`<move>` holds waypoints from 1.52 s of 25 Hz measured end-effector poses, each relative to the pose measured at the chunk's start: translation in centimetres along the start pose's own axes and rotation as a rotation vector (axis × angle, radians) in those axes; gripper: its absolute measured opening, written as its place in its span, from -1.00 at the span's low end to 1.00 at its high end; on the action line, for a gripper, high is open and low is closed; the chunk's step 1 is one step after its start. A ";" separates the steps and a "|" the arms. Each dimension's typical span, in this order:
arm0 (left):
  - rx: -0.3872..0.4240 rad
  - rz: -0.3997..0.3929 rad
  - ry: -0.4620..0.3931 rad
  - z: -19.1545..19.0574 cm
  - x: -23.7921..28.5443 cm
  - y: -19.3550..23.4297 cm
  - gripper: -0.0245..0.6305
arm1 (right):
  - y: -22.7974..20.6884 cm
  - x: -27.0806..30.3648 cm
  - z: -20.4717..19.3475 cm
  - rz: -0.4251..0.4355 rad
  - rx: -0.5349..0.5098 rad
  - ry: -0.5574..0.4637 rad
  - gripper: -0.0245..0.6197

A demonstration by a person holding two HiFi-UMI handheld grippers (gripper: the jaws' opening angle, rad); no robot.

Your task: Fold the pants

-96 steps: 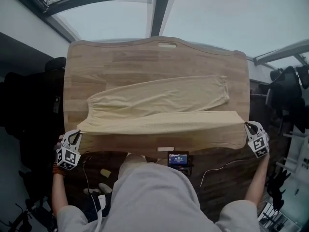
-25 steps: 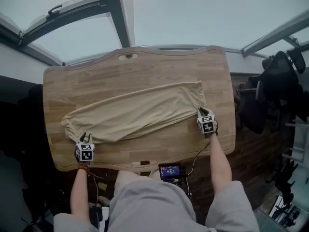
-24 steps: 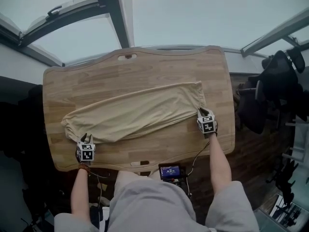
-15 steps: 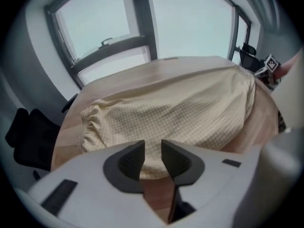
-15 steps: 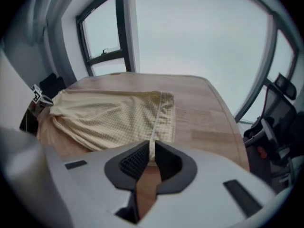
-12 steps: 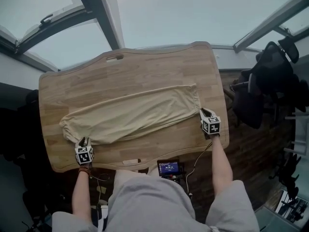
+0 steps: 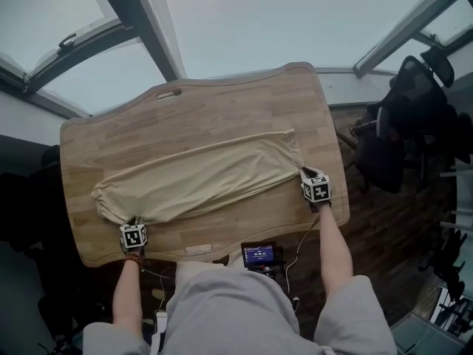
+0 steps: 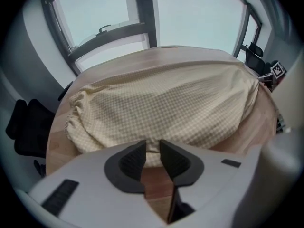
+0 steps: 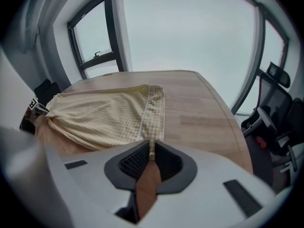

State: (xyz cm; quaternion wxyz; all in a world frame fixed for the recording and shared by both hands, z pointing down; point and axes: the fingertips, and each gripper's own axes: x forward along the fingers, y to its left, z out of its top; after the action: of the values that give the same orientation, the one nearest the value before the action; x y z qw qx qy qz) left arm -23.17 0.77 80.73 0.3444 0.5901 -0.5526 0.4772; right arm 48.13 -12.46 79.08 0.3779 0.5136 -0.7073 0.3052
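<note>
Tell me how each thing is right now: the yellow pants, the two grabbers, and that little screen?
Pale yellow checked cloth pants: folded in half lengthwise, lying flat on the wooden table.
Left gripper: jaws slightly apart, have just been closing, with the pants' edge between their tips.
Right gripper: shut on the hem at the pants' leg end.
Small black screen: lit.

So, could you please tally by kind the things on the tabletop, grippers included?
Yellow checked pants: 1
Grippers: 2 (left gripper, whose jaws have just been closing with fabric between them; right gripper, shut on the pants)
Total: 3
</note>
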 end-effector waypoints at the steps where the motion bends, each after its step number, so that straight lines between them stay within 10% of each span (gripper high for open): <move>1: 0.005 -0.006 0.003 0.1 -0.1 -0.1 -0.63 | -0.1 -0.2 -0.2 0.012 -0.002 0.019 -0.80; 14: -0.044 -0.038 -0.034 -0.4 -0.3 -1.1 -0.63 | -1.1 -0.8 -1.4 0.044 0.435 -0.063 -0.38; 26: -0.132 -0.060 -0.069 0.3 -0.7 -1.7 -0.64 | -3.5 -0.9 -2.4 -0.032 0.665 -0.095 -0.54; 33: -0.835 0.099 -0.272 -3.1 -3.4 13.6 -0.63 | -2.4 -1.1 -1.6 -0.048 0.663 -0.053 -0.70; 38: -1.156 -0.010 -0.361 -3.6 -1.6 19.4 -0.57 | -1.7 -3.0 -0.1 -0.081 0.651 -0.059 -0.76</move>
State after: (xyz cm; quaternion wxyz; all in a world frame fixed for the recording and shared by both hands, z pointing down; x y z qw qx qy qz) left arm -42.72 1.68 77.96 0.5122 0.3815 -0.7694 -0.0096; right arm 50.33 -11.32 76.67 0.1849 0.6437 -0.5624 0.4849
